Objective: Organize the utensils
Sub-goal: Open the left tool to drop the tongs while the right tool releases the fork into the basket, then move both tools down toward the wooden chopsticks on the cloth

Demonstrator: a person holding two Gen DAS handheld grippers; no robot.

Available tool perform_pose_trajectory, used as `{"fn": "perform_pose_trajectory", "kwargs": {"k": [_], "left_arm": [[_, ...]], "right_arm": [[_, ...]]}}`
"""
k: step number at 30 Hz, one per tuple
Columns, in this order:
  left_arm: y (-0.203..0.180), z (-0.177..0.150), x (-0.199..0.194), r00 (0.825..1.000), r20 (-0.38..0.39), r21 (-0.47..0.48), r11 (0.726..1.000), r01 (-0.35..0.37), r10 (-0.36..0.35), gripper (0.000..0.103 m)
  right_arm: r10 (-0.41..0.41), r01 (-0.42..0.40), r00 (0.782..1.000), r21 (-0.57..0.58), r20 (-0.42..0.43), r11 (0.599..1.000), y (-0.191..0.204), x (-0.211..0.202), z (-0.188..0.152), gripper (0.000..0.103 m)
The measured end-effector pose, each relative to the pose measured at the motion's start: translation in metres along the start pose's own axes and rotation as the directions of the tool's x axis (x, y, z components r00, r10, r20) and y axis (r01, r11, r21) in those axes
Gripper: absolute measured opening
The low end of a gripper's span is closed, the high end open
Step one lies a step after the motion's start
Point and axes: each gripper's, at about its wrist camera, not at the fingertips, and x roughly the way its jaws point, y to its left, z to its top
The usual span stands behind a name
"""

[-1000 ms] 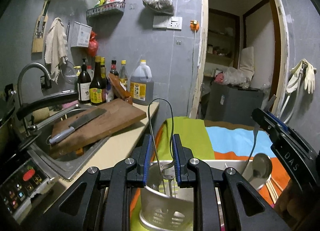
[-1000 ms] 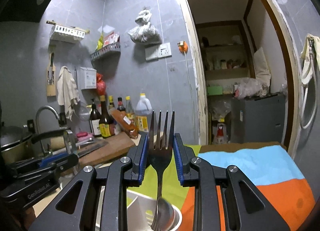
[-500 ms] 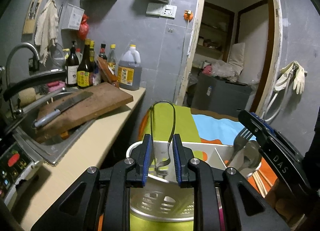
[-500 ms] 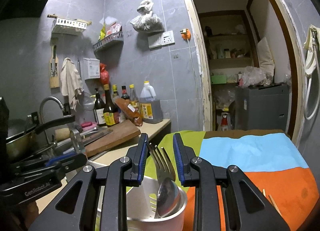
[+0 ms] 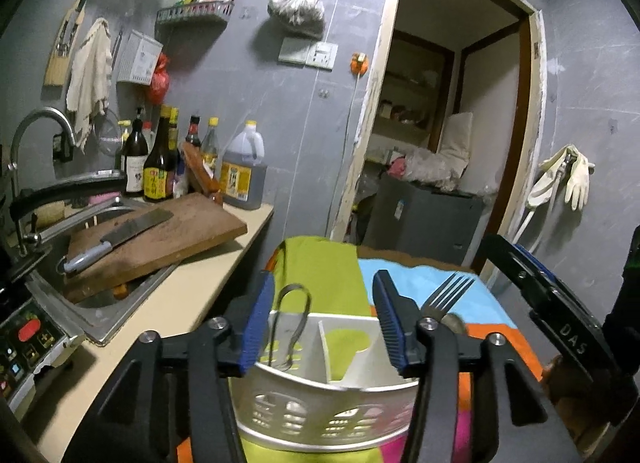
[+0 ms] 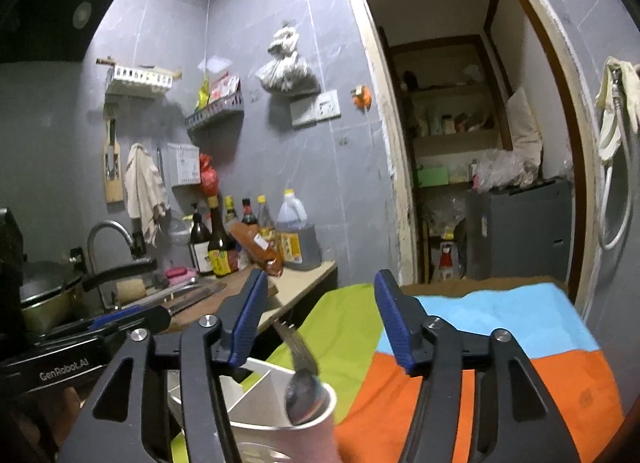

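Table cloth point(image 5: 332, 275) – green/blue/orange panels – runs from the near edge toward the doorway, counter point(image 5: 188, 299) just beside it on the left w/ sink point(image 5: 100, 319), cutting board point(image 5: 168, 235) laid across the sink rim, cleaver point(image 5: 120, 235) flat on the board, blade pointing away to the right. Bottles point(image 5: 160, 167) stand along the wall behind the board. White utensil caddy point(image 5: 320, 411) sits on the cloth right under both grippers; perforated outer wall, inner dividers split it into compartments. Left compartment: bent metal loop utensil point(image 5: 294, 323), long axis near upright, closed bend at top, legs down inside. Middle compartment looks bare, green cloth showing through the bottom. Right-hand round compartment: fork point(image 5: 446, 295) standing handle-down, tines up and leaning out to the right in left-wrist view; a spoon point(image 6: 304, 395) is in the same cup, bowl up, against the fork's neck. In the right-wrist view the fork leans up-left, tines point(image 6: 286, 327) blurred. Left gripper point(image 5: 324, 323): jaws opening, loop sits btwn the pads but they're clear of it, nothing gripped. Right gripper point(image 6: 320, 319): jaws opening too, fork btwn the pads w/ gaps both sides, not held. Right gripper's body shows at the right edge of the left-wrist view, just beside the caddy.
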Motion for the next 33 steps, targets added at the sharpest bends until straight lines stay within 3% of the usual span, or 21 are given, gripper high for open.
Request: {"fn": "perform_pose_trajectory", "kwargs": {"k": [2, 7, 11, 14, 18, 24, 33], "left_arm": [[-0.007, 0.003, -0.005, 1.0, 0.021, 0.009, 1.0, 0.007, -0.007, 0.054], [-0.029, 0.006, -0.015, 0.997, 0.06, 0.025, 0.999, 0.038, -0.039, 0.065], [-0.048, 0.005, -0.019, 0.994, 0.077, 0.042, 0.997, 0.069, -0.072, 0.088], [-0.059, 0.002, -0.02, 0.991, 0.084, 0.032, 0.994, 0.106, -0.108, 0.096], [-0.077, -0.004, -0.017, 0.987, 0.06, 0.034, 0.988, 0.148, -0.15, 0.097], [-0.114, -0.02, -0.016, 0.982, 0.037, 0.108, 0.978, 0.178, -0.183, 0.097], [-0.157, -0.051, -0.002, 0.976, -0.058, 0.183, 0.958, 0.219, -0.212, 0.097]], "right_arm": [[-0.011, 0.011, 1.0, 0.0, 0.018, 1.0, -0.007, -0.009, 0.006, 0.072], [-0.051, 0.052, 0.997, -0.013, 0.056, 0.999, -0.025, -0.036, 0.018, 0.085], [-0.089, 0.092, 0.993, -0.038, 0.073, 0.995, -0.042, -0.059, 0.022, 0.103], [-0.119, 0.123, 0.99, -0.052, 0.078, 0.991, -0.054, -0.073, 0.022, 0.103], [-0.172, 0.177, 0.982, -0.066, 0.076, 0.982, -0.072, -0.092, 0.019, 0.103], [-0.227, 0.231, 0.972, -0.081, 0.056, 0.97, -0.097, -0.111, 0.012, 0.103], [-0.288, 0.283, 0.957, -0.1, -0.04, 0.954, -0.135, -0.125, -0.009, 0.103]]}}
